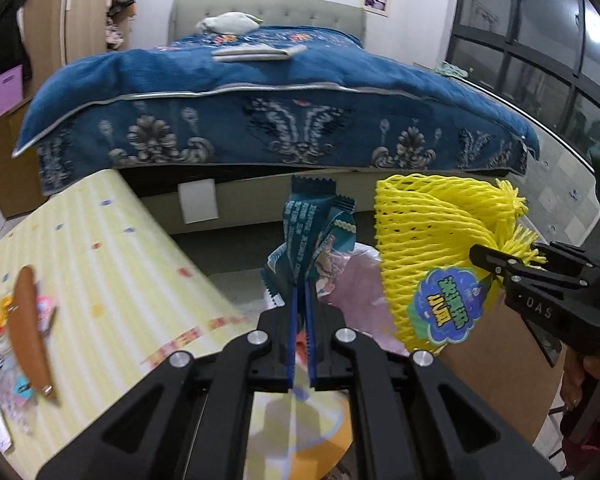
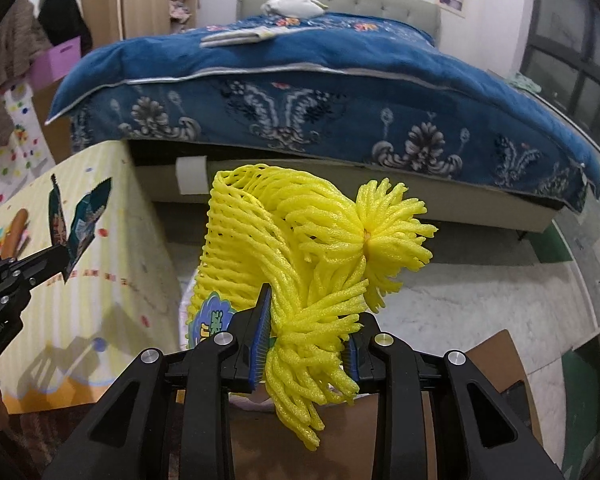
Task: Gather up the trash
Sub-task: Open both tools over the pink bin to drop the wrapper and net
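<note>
My left gripper (image 1: 301, 294) is shut on a teal snack wrapper (image 1: 314, 224), which stands up from the blue pads. It also shows at the left of the right wrist view (image 2: 62, 258), holding the wrapper (image 2: 80, 220). My right gripper (image 2: 306, 320) is shut on a yellow foam fruit net (image 2: 284, 236) with a blue-green sticker. In the left wrist view the right gripper (image 1: 500, 264) holds the net (image 1: 424, 256) to the right of the wrapper. A pinkish bag (image 1: 360, 292) lies below both.
A table with a yellow striped cloth (image 1: 112, 264) stands at left, carrying a brown sausage-like item (image 1: 30, 336) and small wrappers. A bed with a blue blanket (image 1: 276, 108) fills the background. A cardboard box (image 2: 380, 432) is under my right gripper.
</note>
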### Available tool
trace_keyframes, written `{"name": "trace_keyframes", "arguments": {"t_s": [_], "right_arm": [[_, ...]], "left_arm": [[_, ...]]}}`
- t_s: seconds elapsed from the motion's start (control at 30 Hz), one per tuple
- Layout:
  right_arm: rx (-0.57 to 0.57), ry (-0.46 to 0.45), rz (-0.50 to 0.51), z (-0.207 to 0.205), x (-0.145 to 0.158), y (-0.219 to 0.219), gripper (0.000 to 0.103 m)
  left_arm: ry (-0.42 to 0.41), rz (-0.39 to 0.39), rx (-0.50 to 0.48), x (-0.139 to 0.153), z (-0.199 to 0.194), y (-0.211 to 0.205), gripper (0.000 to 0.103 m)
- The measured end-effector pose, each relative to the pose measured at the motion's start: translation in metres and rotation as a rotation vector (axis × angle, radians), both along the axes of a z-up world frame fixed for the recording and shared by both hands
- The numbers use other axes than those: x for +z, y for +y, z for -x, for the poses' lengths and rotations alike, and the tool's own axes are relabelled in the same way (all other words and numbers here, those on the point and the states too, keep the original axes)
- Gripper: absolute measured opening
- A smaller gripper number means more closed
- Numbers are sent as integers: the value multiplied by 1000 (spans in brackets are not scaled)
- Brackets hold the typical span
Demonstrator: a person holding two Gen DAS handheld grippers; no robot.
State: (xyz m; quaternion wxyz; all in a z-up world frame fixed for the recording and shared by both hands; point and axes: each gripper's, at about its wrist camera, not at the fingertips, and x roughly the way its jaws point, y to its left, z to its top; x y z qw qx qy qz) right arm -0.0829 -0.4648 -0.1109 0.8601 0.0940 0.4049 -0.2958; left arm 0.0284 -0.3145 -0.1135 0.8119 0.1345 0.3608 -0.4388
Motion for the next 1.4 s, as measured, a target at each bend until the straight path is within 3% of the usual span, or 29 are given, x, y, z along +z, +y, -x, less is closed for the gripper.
{"name": "trace_keyframes", "arguments": {"t_s": [0.23, 0.37, 0.43, 0.5, 0.57, 0.7, 0.83, 0.93, 1.4], "right_arm": [[-33, 32, -33, -9, -20, -25, 32], [-44, 55, -55, -16, -37, -38, 39], [-46, 48, -81, -18, -42, -44, 47], [-45, 50, -86, -20, -46, -45, 58], [-49, 56, -83, -20, -50, -47, 63], [-63, 47, -91, -13, -48, -49, 65], [-51, 37, -86, -8, -43, -49, 78], [-46, 49, -61, -12, -40, -47, 78], [67, -98, -53, -4, 23, 15, 79]], "left_arm": [[30, -47, -62, -21, -5, -43, 2], [55, -77, -90, -34, -10, -58, 3], [67, -81, -99, -36, -11, -61, 8], [78, -73, -100, -38, -12, -63, 32], [77, -55, -90, -37, -13, -62, 46], [77, -42, -81, -35, -14, -59, 53], [50, -29, -53, -26, -15, -45, 59], [29, -19, -19, -16, -17, -28, 60], [-29, 57, 227, 37, -30, 80, 70]]}}
